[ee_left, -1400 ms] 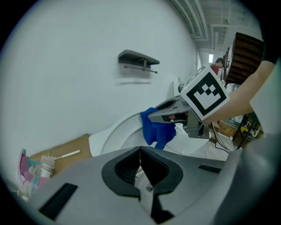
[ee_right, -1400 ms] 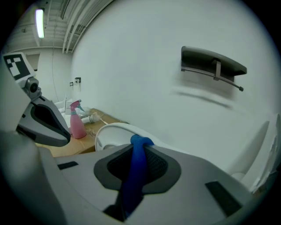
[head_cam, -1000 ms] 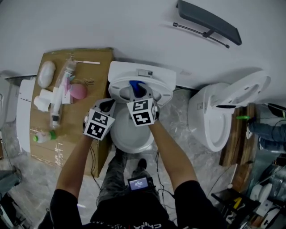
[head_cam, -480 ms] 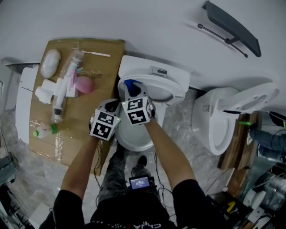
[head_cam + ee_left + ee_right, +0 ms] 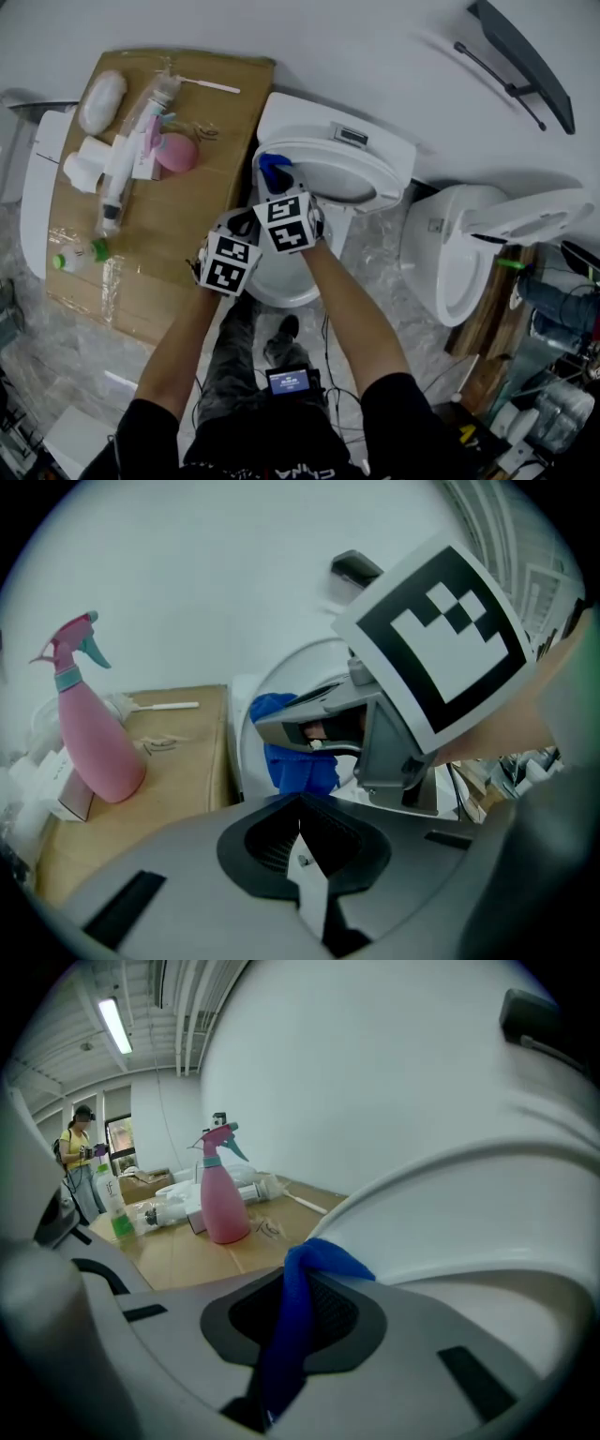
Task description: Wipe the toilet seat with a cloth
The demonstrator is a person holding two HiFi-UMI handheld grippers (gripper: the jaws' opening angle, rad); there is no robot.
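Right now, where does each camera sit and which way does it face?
Head view: on the person's head, facing steeply down at the toilet; both forearms, left gripper and right gripper show.
Left gripper view: on the left gripper, facing along its shut jaws at the right gripper and blue cloth.
Right gripper view: on the right gripper, facing along jaws clamped on the blue cloth, toward the toilet's rim.
Shared: both gripper views show the pink spray bottle and blue cloth.
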